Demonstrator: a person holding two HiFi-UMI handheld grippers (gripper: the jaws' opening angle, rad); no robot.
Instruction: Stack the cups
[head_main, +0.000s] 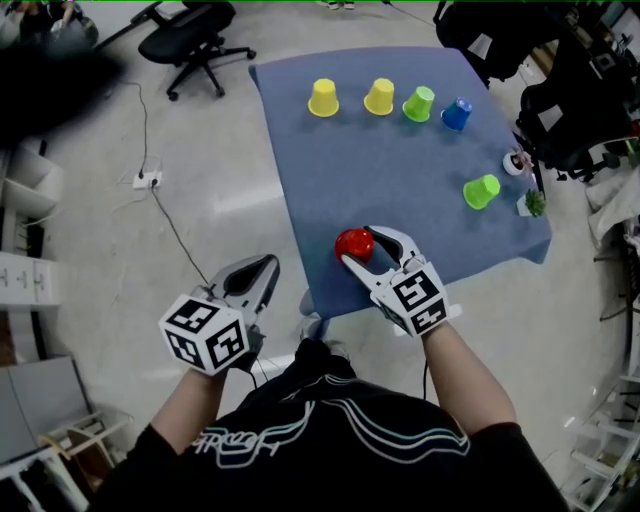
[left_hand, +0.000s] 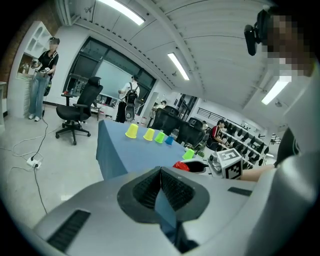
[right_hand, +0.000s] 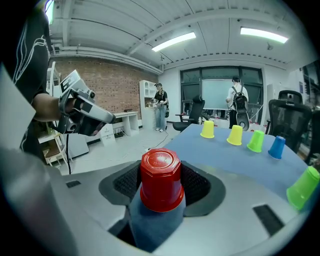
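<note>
pretty bright and even all over, light comes off the long white ceiling tube lights (right_hand: 172, 41). the pale glossy floor (head_main: 235, 200) has a soft glare patch, shadows are faint. both gripper views are heavy fisheye with black corners and bent lines. the shiny red plastic cup (right_hand: 160, 180) looks sharp; head view's top left is a dark smear.

An open-plan office or lab: ahead of the right gripper (head_main: 365, 247) stand a brick wall (right_hand: 102, 82), white shelving (right_hand: 148, 100) and a glazed partition (right_hand: 212, 92). Strip lights (right_hand: 172, 41) run overhead, and a wheeled office chair (head_main: 195, 40) sits on the polished floor (head_main: 220, 200) beyond.
</note>
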